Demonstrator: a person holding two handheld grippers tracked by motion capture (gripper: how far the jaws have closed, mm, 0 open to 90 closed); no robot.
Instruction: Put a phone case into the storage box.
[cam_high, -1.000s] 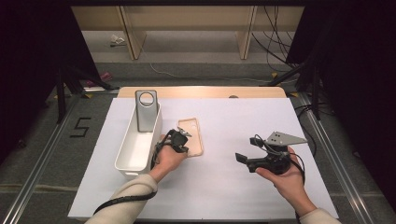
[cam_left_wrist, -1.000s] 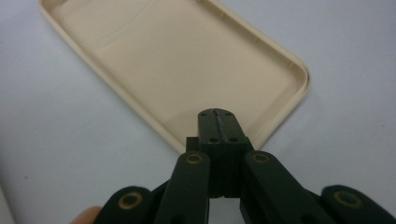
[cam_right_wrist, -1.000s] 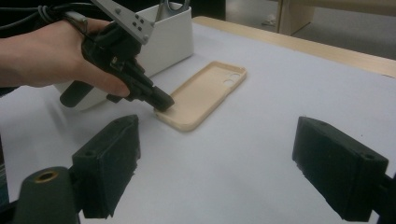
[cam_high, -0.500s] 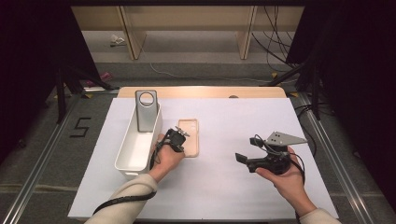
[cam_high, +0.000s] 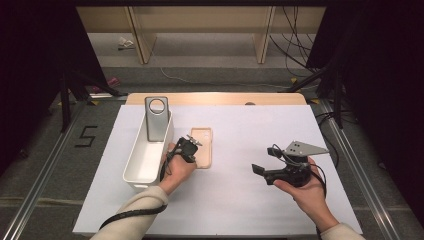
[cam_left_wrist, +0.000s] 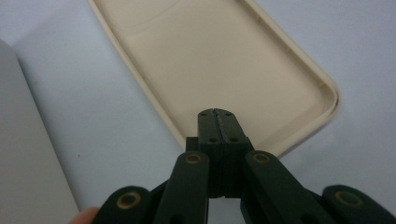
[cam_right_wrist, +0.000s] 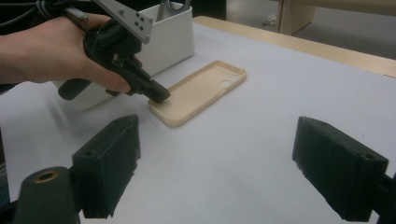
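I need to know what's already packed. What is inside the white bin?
A grey phone with a round camera ring leans upright at the far end of the white bin. The rest of the floor looks bare; the near wall hides the nearest strip.

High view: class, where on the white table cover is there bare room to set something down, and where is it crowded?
Bare: the stretch between the phone case and the right gripper, plus the far right corner. Crowded: the left, where the white bin, the case and the left gripper sit close together.
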